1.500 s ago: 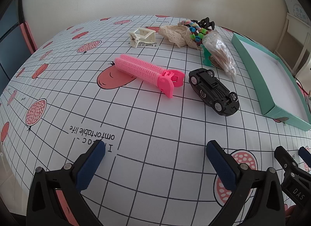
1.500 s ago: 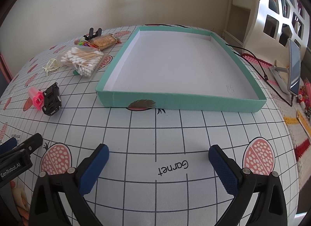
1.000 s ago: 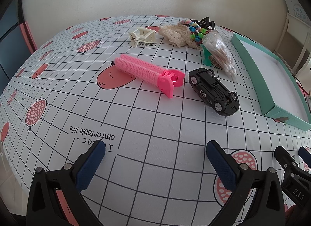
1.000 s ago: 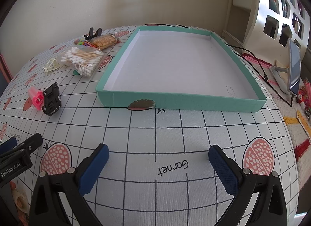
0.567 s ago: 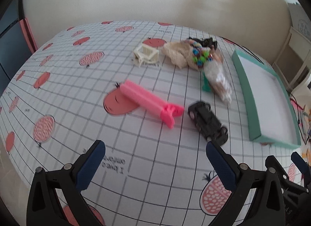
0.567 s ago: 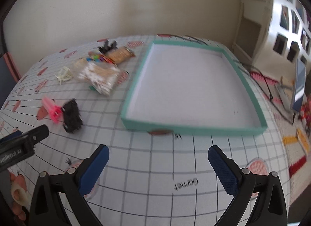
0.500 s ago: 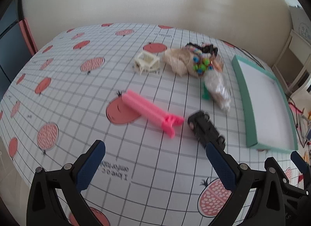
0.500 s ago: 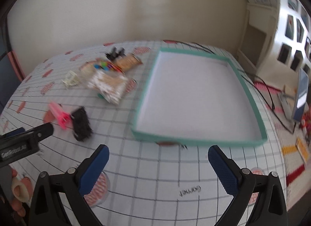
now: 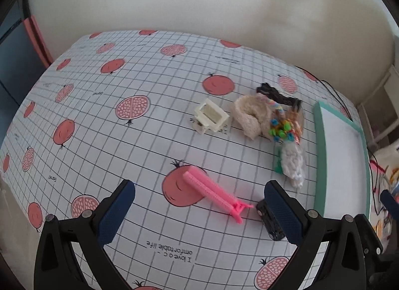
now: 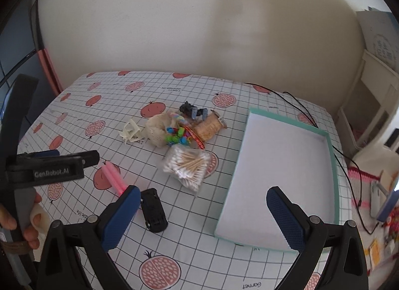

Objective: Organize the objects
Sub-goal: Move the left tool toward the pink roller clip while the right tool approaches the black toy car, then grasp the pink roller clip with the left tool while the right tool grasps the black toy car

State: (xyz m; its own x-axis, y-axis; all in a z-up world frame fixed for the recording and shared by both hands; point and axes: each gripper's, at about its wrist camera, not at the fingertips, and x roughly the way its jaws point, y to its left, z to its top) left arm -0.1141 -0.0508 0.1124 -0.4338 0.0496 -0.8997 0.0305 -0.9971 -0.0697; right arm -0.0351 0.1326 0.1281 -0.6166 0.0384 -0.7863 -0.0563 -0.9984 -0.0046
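Note:
My left gripper (image 9: 199,212) hangs open high above the table, empty. Below it lie a pink hair roller clip (image 9: 214,192) and a black toy car (image 9: 268,222), partly hidden by the right finger. Further off are a cream clip (image 9: 210,118), a cream lace cloth (image 9: 249,118), colourful beads (image 9: 280,128) and a bag of cotton swabs (image 9: 293,163). My right gripper (image 10: 202,220) is open and empty too, raised over the toy car (image 10: 153,211) and the teal tray (image 10: 331,165). The swab bag (image 10: 188,165) and roller (image 10: 113,178) show there as well.
A black claw clip (image 10: 193,110) and a wrapped snack (image 10: 209,128) lie behind the beads. A black cable (image 10: 296,105) runs along the table's far right. A person's hand (image 10: 32,217) holds the left gripper's handle. A wall stands behind the table, shelves at right.
Both grippers have risen and pulled back from the table, so the objects and tray look smaller and further away. Both stayed open; nothing on the table moved.

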